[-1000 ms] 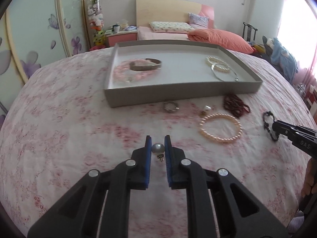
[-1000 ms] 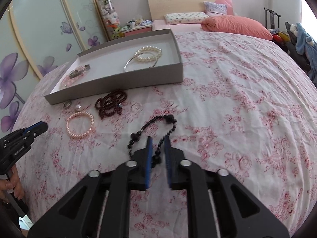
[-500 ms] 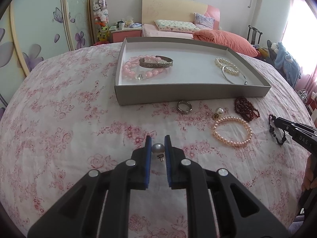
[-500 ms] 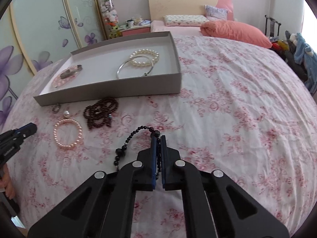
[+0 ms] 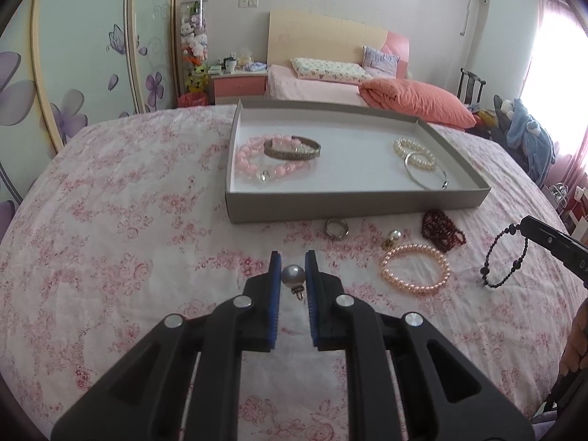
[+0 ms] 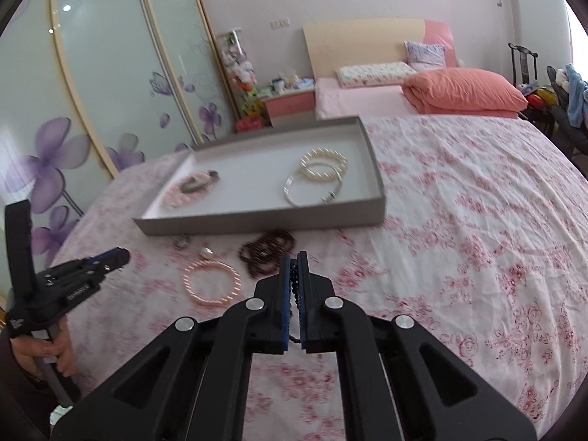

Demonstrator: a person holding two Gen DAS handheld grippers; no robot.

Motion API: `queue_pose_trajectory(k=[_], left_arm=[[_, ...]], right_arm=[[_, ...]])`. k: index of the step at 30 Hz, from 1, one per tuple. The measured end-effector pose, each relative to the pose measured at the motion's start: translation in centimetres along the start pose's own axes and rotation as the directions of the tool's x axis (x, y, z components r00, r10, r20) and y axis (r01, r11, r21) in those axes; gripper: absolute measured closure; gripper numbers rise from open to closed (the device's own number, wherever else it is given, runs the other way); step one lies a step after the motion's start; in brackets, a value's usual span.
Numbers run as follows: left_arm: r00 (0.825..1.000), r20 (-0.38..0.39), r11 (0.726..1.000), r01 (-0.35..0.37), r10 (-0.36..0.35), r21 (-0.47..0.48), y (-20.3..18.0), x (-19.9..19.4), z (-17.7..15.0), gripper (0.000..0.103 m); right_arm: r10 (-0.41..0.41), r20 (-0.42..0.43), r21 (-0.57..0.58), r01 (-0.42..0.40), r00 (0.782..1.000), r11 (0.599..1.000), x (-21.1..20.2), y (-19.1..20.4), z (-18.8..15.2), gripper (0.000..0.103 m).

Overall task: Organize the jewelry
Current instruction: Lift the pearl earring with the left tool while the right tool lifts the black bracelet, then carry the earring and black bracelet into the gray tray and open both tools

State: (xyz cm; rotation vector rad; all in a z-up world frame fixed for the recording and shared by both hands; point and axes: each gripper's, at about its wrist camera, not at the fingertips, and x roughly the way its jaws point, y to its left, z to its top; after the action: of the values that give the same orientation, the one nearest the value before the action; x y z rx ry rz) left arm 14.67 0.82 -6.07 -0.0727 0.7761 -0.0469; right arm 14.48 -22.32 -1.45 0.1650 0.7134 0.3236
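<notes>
Bedroom interior, places given from the bed (image 5: 323,88) at the far wall: pale wood headboard (image 5: 316,36) with a pink section at its right, floral pillow (image 5: 327,70) and folded coral quilt (image 5: 415,101) on the pink sheet. Left of the bed, a pink nightstand (image 5: 239,84), then a tall clear case of plush toys (image 5: 194,47). Further left, frosted wardrobe doors (image 6: 110,84) with purple flowers. Right of the bed, a dark chair (image 5: 470,86), then a bright curtained window (image 5: 555,70). In front, a floral-print cloth (image 5: 110,228)
</notes>
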Motion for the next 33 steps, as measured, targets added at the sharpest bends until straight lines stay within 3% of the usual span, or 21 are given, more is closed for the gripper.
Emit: queue_pose_trajectory(k=[16,33], left_arm=[[0.991,0.130,0.999,-0.027,0.023,0.029,-1.6,-3.1,0.6,0.089],[0.970,0.240,0.998,-0.048,0.035,0.050,-2.6,-4.9,2.4,0.089]], right_arm=[[0.038,0.096,-0.043,-0.034,0.995,0.999,-2.4,2.6,0.8,0.098],[0.045,0.207,-0.099,-0.024,0.977,0.995,-3.6,4.8,2.9,0.098]])
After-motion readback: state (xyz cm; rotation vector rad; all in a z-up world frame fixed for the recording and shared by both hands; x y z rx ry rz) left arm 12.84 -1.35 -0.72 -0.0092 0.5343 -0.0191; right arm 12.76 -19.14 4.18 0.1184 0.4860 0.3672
